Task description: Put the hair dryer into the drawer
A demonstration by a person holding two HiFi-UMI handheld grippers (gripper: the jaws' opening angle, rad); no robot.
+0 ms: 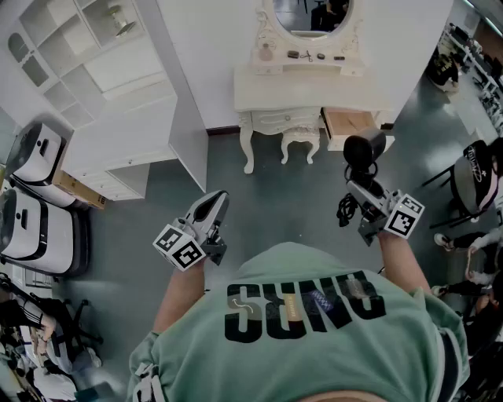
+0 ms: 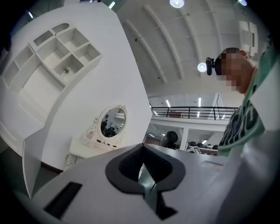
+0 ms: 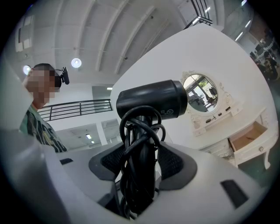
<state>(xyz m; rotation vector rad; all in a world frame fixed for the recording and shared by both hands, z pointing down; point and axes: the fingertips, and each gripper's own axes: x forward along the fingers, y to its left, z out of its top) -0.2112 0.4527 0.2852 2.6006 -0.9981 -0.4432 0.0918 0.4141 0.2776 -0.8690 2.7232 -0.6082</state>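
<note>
A black hair dryer [image 3: 151,102] stands upright in my right gripper [image 3: 139,164], its handle and coiled cord clamped between the dark pads [image 3: 173,162]. In the head view the hair dryer [image 1: 363,149] is held up at the right, in front of the open wooden drawer [image 1: 348,123] of the white dressing table [image 1: 306,86]. That drawer [image 3: 247,136] also shows at the right of the right gripper view. My left gripper [image 1: 214,210] hangs at the left over the floor, its jaws shut with nothing between them [image 2: 142,168].
A white shelf cabinet [image 1: 102,86] stands at the left, with white suitcases [image 1: 35,196] beside it. An oval mirror [image 1: 308,16] tops the dressing table, and a small stool [image 1: 301,141] sits under it. Chairs and bags [image 1: 475,180] crowd the right side. Grey floor lies between me and the table.
</note>
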